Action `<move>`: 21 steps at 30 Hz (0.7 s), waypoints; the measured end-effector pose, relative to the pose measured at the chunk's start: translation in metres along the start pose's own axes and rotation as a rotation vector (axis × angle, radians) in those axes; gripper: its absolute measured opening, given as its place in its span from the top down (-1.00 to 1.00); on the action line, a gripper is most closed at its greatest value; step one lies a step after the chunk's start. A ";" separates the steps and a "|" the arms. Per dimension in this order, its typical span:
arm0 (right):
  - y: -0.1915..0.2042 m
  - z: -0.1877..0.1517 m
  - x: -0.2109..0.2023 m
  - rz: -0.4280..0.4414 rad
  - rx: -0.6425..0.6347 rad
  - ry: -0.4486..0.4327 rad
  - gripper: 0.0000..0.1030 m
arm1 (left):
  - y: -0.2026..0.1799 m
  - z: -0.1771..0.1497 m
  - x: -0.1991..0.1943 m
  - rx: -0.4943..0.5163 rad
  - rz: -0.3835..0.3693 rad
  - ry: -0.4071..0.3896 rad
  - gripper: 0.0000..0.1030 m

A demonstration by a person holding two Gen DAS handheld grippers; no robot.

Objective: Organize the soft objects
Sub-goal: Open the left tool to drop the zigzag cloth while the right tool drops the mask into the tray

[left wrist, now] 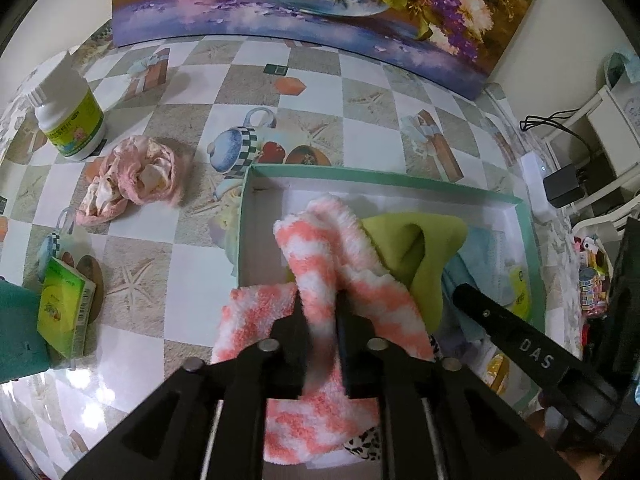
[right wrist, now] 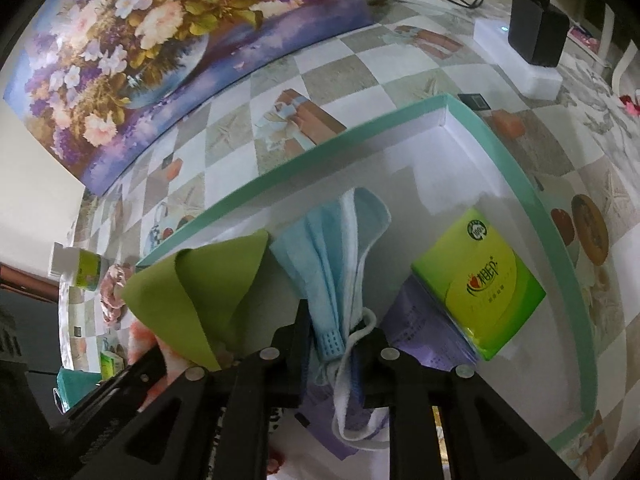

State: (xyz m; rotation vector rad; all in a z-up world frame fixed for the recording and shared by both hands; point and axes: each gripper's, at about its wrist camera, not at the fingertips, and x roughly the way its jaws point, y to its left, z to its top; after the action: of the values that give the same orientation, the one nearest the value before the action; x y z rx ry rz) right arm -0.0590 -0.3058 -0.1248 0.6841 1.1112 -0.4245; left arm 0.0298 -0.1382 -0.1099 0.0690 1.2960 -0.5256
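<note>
left gripper (left wrist: 320,312): lower centre of the left wrist view, black jaws narrowly parted with a pink-and-white striped fuzzy sock (left wrist: 320,248) between them; whether the pads press on it, cannot tell. the sock drapes over the near left wall of a mint-green shallow box (left wrist: 384,179), part inside, part outside.

right gripper (right wrist: 338,332): lower centre of the right wrist view, jaws narrowly parted around a light blue face mask (right wrist: 332,248) with its white ear loop; firmness of the pinch, cannot tell. the mask stands bunched inside the box.

also in the box: 1 lime-green cloth (right wrist: 204,292) left of the mask, 1 green tissue packet (right wrist: 480,280) at right, lying on a purple packet (right wrist: 424,328).

outside the box, left wrist view: 1 crumpled pink cloth (left wrist: 136,176) at middle left; 1 white bottle with green label (left wrist: 68,112) at upper left; 1 green tissue pack (left wrist: 66,312) at lower left; checkered tablecloth (left wrist: 312,80); floral painting (left wrist: 320,8) along the top.
</note>
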 end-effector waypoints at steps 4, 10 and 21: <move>0.003 0.000 -0.001 -0.025 -0.013 0.027 0.30 | -0.002 0.000 -0.009 0.001 0.010 -0.007 -0.02; -0.001 0.003 -0.020 -0.074 -0.002 0.027 0.01 | 0.000 0.003 -0.028 -0.017 -0.004 -0.021 -0.22; 0.014 0.005 -0.063 -0.139 -0.059 -0.045 -0.46 | 0.001 0.008 -0.063 -0.020 -0.025 -0.095 -0.75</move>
State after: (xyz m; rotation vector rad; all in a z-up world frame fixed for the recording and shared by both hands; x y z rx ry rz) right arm -0.0718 -0.3006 -0.0613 0.5450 1.1284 -0.5206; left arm 0.0267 -0.1189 -0.0493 0.0111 1.2106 -0.5316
